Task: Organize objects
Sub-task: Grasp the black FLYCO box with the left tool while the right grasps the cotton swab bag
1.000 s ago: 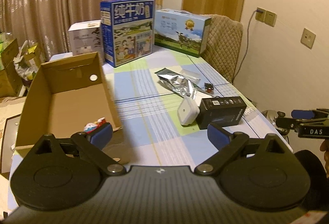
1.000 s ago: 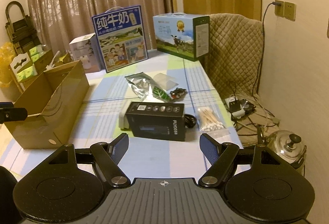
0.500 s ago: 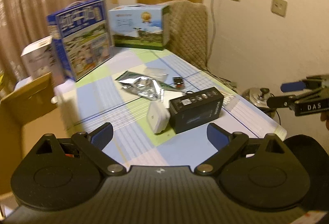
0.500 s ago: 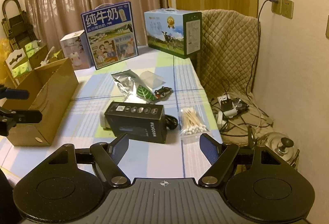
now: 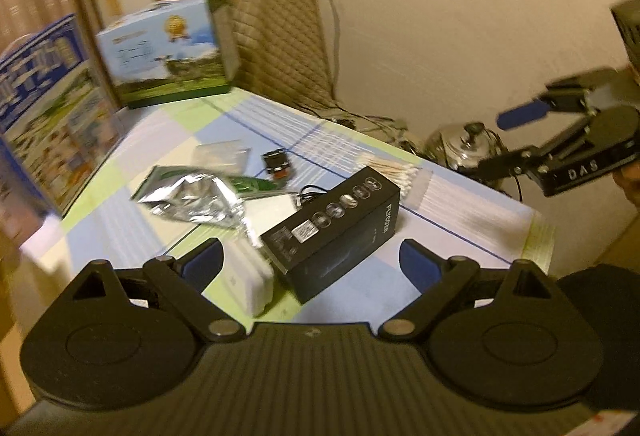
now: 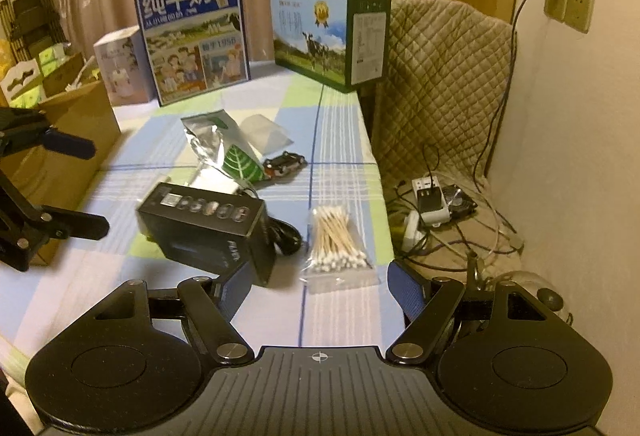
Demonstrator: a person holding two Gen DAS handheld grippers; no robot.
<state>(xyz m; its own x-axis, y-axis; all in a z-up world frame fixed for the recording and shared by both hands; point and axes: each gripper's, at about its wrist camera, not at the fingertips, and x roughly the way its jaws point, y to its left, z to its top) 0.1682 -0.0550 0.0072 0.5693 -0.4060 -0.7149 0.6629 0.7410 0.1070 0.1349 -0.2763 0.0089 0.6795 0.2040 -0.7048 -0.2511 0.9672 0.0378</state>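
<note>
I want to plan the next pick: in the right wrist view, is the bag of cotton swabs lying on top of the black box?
No, the bag of cotton swabs lies flat on the tablecloth beside the black box.

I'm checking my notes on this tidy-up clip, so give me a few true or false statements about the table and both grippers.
1. Both hand-held grippers, left and right, are open and empty. True.
2. The cotton swabs lie loose, unbagged. False: they are in a clear bag.
3. The black box lies on the checked tablecloth. True.
4. The silver pouch stands upright. False: it lies flat.
</note>
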